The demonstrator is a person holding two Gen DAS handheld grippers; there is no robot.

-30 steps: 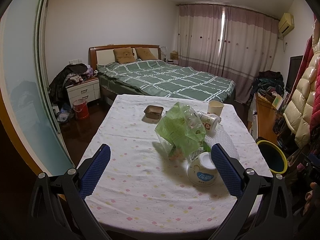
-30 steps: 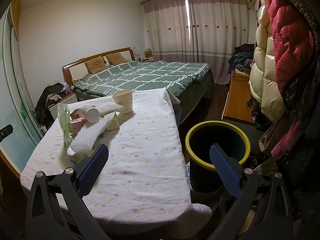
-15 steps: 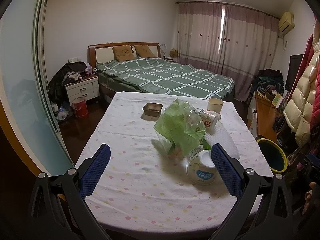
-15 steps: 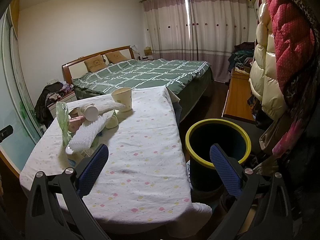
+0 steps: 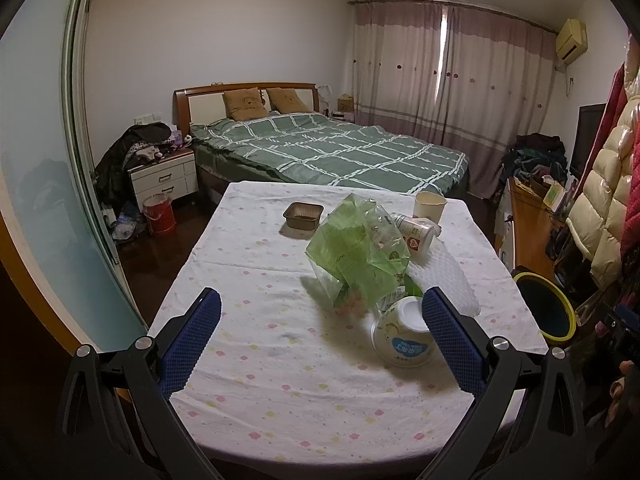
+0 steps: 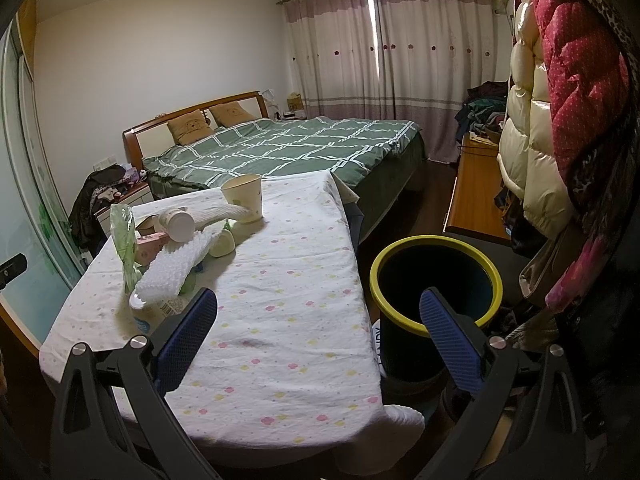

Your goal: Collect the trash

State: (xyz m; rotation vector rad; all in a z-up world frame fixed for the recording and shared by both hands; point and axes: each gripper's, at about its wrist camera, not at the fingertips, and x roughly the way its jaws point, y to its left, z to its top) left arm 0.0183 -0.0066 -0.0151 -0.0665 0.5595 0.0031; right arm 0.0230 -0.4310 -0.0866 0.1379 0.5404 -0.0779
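I have both tools wide apart and empty: my left gripper (image 5: 320, 320) frames the lower middle of its view over the table (image 5: 256, 360), and my right gripper (image 6: 318, 324) sits at the bottom of its view, one finger over the cloth and the other in front of the yellow-rimmed bin (image 6: 436, 280), which stands on the floor just beside the table's right edge. The trash is heaped right of centre in the left view: an overturned white bowl (image 5: 402, 338) nearest me, just inside my right-hand finger, with a crumpled green plastic bag (image 5: 358, 252) behind it, a white foam sheet (image 5: 442, 276) to its right, a toppled bottle (image 5: 412, 234), a paper cup (image 5: 430, 205) and a small foil tray (image 5: 303, 215) farther back. I judge the bowl the sensible first pick. I would shift left-tool aim rightward to centre it, close across its base, not the slick rim, lift clear of the bag so nothing drags along, then carry it right to the bin.
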